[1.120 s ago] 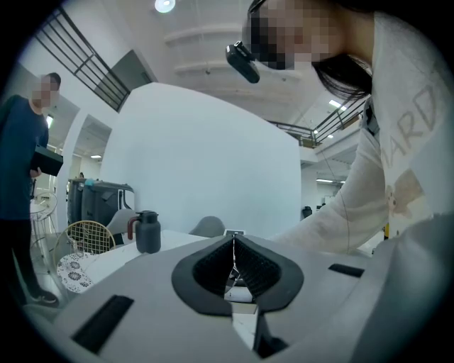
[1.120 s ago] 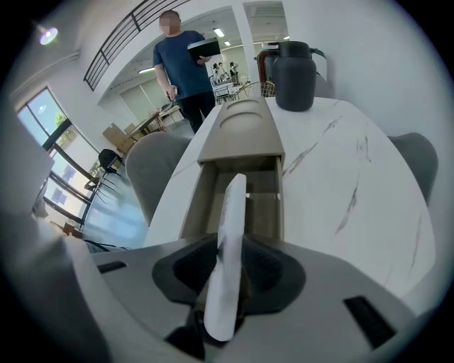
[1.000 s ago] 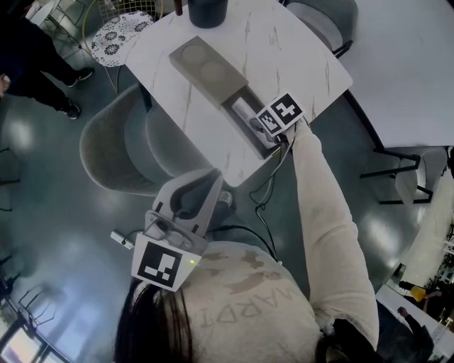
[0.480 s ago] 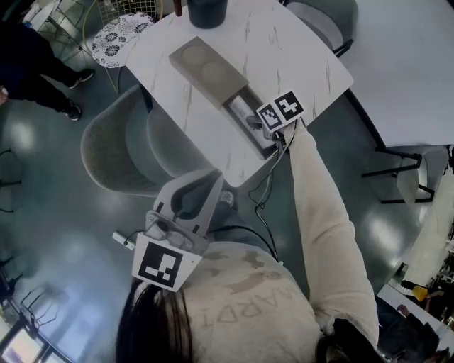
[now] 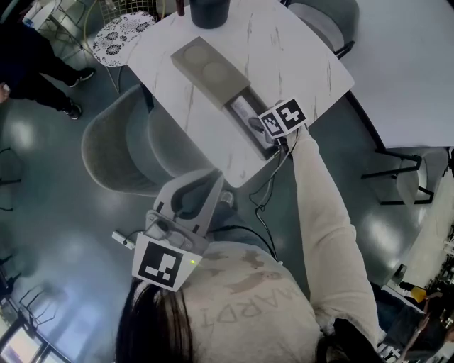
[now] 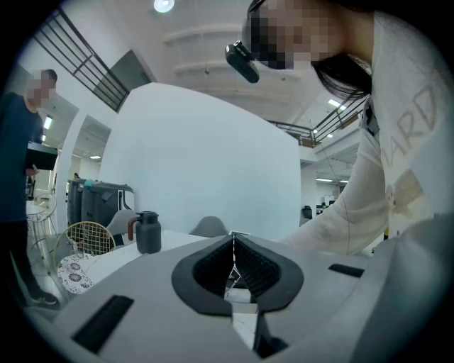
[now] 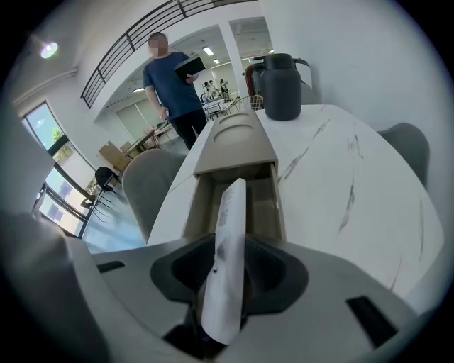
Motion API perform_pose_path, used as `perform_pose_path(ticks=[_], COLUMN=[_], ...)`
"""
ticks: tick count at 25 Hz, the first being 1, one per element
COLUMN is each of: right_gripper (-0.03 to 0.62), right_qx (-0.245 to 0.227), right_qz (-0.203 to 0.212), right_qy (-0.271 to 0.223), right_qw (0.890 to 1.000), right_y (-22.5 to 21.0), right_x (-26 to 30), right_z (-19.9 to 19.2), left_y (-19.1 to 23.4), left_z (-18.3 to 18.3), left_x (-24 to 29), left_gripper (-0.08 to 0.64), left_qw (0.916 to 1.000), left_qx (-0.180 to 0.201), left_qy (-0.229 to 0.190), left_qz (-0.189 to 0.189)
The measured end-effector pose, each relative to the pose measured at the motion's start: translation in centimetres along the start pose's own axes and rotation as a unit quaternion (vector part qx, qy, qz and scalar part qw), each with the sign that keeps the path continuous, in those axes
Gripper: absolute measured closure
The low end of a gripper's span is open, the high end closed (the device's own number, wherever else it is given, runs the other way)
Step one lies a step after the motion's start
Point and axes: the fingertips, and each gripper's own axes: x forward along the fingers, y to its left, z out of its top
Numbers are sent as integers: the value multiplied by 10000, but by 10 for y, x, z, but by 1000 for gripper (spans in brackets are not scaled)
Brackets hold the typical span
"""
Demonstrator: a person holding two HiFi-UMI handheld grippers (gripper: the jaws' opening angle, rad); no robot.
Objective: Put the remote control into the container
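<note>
A white remote control (image 7: pixel 230 241) stands on edge between the pads of my right gripper (image 7: pixel 230 280). The jaws are opening, though the pads still touch it. Its far end points into the open compartment of the long grey container (image 7: pixel 234 142). In the head view the right gripper (image 5: pixel 258 126) is over the container's (image 5: pixel 211 69) near open end on the white marble table (image 5: pixel 298 49), with the remote control (image 5: pixel 245 108) showing inside. My left gripper (image 5: pixel 202 186) hangs off the table near the person's chest, and its pads (image 6: pixel 248 273) are closed with nothing between them.
A dark jug (image 5: pixel 208 10) stands at the table's far edge beyond the container. A grey chair (image 5: pixel 128 149) sits against the table's left side, with another (image 7: pixel 408 149) on the right. A person in blue (image 7: pixel 174 78) stands farther off.
The right gripper has shifted only slightly over the container's open end with the remote. The left gripper has not moved.
</note>
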Motion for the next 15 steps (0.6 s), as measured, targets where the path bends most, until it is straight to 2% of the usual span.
perform_pose_path(ticks=[5,10,15], right_gripper=[461,529,537], right_qx=[-67,-191,-276], right_qz=[-82,-369,-356], right_qy=[14,-3,79], right_qw=[9999,9991,9990], right_y=[-4,-9,-7], right_x=[-3,-6,0], right_z=[-5,-4,-6], left_y=[0,-1,-2], left_z=[-1,2,2], left_x=[-1,0,3], left_gripper=[546,546,546], left_qw=[10000,10000,10000], left_qx=[12,48,37], left_qy=[3,-20,-30], left_qz=[-20,-64,-74])
